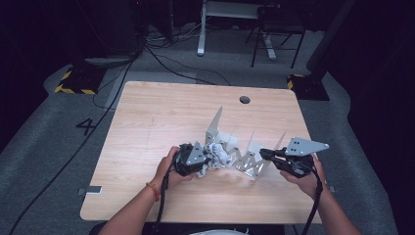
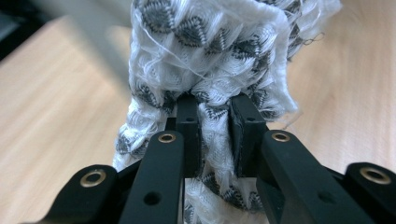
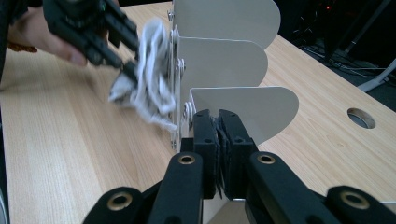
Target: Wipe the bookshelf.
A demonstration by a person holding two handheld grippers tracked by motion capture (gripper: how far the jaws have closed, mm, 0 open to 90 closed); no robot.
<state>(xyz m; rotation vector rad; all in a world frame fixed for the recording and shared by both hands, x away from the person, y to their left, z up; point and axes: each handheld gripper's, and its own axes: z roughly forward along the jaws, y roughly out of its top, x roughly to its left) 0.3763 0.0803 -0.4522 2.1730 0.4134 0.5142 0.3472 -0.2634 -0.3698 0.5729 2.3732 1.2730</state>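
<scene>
On the left half of the wooden worktop [image 1: 147, 127], the left hand-held gripper [image 1: 204, 164] points toward the right and is clenched on one white cloth [image 1: 216, 155] with a grey zigzag pattern; in the left gripper view the two black jaws pinch a bunched fold of it. No earlier moment is offered to compare, so only the grip itself can be told. The cloth hangs in a crumpled lump, its long axis roughly upright, just above the worktop and touching the left end of the metal rack [image 1: 235, 147]. That single rack lies near the middle of the worktop, its long axis running left to right, and in the right gripper view three rounded plates stand upright in a row on it. At the rack's right end, the right hand-held gripper [image 1: 266, 154] points left and is clenched on the nearest plate's edge. One round hole [image 1: 244, 100] sits in the worktop behind.
</scene>
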